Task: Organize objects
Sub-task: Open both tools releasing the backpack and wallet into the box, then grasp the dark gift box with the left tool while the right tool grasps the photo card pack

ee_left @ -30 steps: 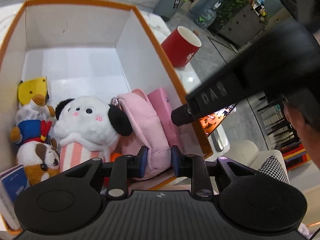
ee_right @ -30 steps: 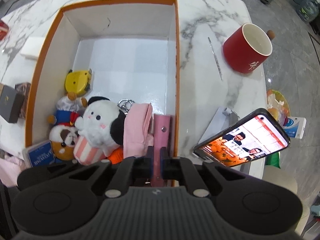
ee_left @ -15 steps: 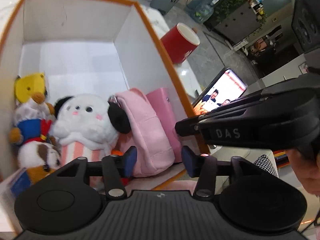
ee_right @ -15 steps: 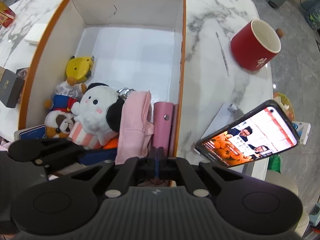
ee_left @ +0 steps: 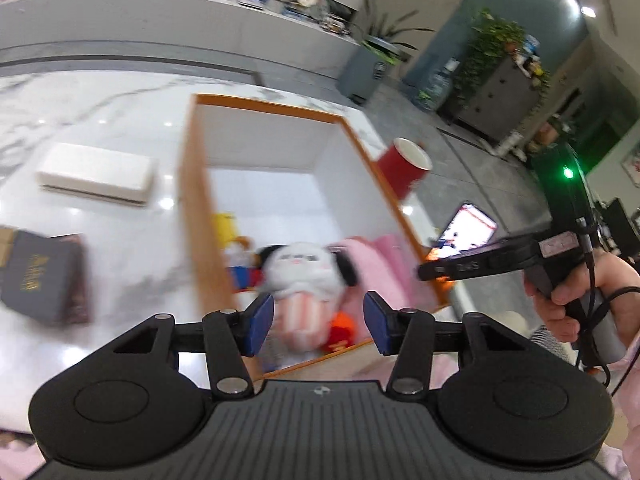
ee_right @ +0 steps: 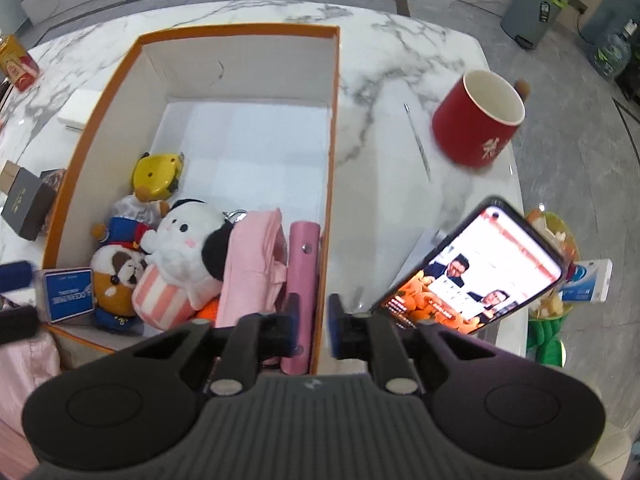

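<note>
1. We see the left tongs spread wide and gripping nothing, their blue pads hovering above the near end of the box; this view is motion-blurred.
2. We see the right tongs parted a little and released, straddling the box's orange right wall at 6 o'clock in their view; the left pad sits just beside the pink case, though we cannot tell if it touches.
3. The orange-rimmed white box stands on the marble surface; its far half is bare white floor, and all its contents crowd the near end.
4. Left to right in the box, from the right wrist view: a blue card box at 8 o'clock, a brown-and-white dog plush, a blue-clad bear plush with a yellow toy behind it, a white panda plush in a pink-striped cup, a folded pink pouch, then the pink case upright against the right wall.
5. Outside the box, a dark book and a white block lie at 9 to 10 o'clock; a red mug stands at 2 o'clock, and a lit phone leans at 4 o'clock.
</note>
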{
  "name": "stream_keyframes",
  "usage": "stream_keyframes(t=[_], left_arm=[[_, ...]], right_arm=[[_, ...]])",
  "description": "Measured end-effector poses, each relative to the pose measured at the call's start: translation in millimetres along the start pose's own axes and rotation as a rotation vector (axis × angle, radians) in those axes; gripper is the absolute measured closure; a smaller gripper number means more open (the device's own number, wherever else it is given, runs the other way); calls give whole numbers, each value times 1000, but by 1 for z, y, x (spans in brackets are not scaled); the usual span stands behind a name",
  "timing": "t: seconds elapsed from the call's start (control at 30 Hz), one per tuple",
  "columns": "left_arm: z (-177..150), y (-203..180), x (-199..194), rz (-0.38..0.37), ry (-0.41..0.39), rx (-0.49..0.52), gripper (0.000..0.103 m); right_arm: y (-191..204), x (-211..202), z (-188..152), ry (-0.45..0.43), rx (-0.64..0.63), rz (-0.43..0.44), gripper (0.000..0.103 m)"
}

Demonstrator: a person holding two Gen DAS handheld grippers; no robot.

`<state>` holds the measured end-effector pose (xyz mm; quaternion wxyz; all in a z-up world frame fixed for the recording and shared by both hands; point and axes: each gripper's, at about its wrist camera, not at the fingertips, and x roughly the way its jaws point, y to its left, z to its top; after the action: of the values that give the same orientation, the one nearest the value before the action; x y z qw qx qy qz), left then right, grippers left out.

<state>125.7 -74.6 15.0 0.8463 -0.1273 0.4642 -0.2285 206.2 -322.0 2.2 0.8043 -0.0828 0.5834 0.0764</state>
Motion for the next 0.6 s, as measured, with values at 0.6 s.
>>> stream_keyframes(t=[0.6], left_arm=[[-16, 102, -94, 227, -21, 16, 46]], right_arm=[[37, -31, -12, -99, -19, 2, 90]])
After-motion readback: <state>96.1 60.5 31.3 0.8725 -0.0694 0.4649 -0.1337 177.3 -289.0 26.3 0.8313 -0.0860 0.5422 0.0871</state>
